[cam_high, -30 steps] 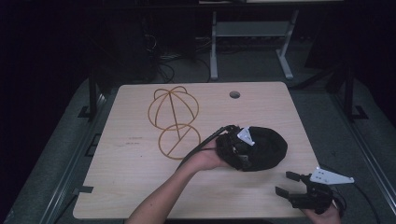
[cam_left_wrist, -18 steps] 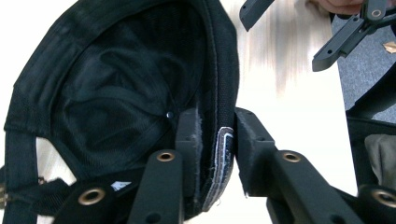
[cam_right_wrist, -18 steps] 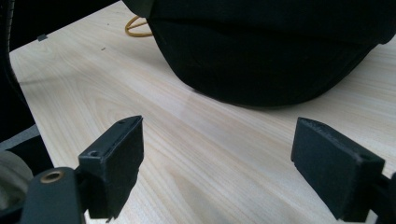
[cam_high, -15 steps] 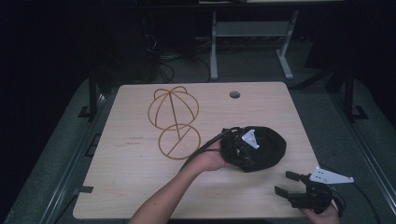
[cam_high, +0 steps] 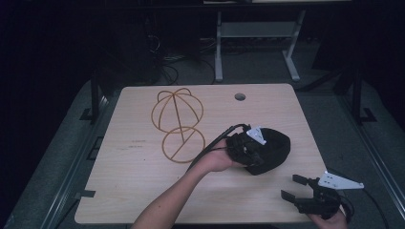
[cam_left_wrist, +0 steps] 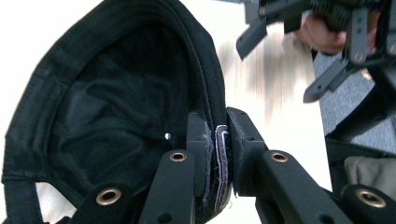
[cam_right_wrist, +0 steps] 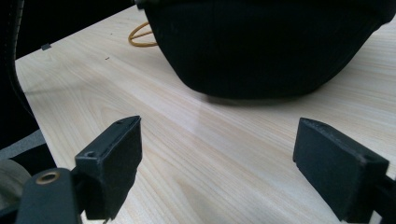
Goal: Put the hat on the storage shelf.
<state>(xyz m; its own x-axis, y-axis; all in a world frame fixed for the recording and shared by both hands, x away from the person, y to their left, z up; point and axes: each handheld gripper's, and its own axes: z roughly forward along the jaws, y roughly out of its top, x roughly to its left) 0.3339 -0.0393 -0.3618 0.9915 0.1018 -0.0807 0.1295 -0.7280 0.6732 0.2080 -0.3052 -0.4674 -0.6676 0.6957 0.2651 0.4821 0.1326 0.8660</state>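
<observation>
Black cap (cam_high: 267, 150) lies crown-down right of centre on your wooden table (cam_high: 138, 191); your left gripper (cam_left_wrist: 224, 140), jaws just closed, clamps its rim and inner band. Your right gripper (cam_high: 298, 187) hovers near the cap at the front edge, jaws wide apart, holding nothing. No writing is legible.
</observation>
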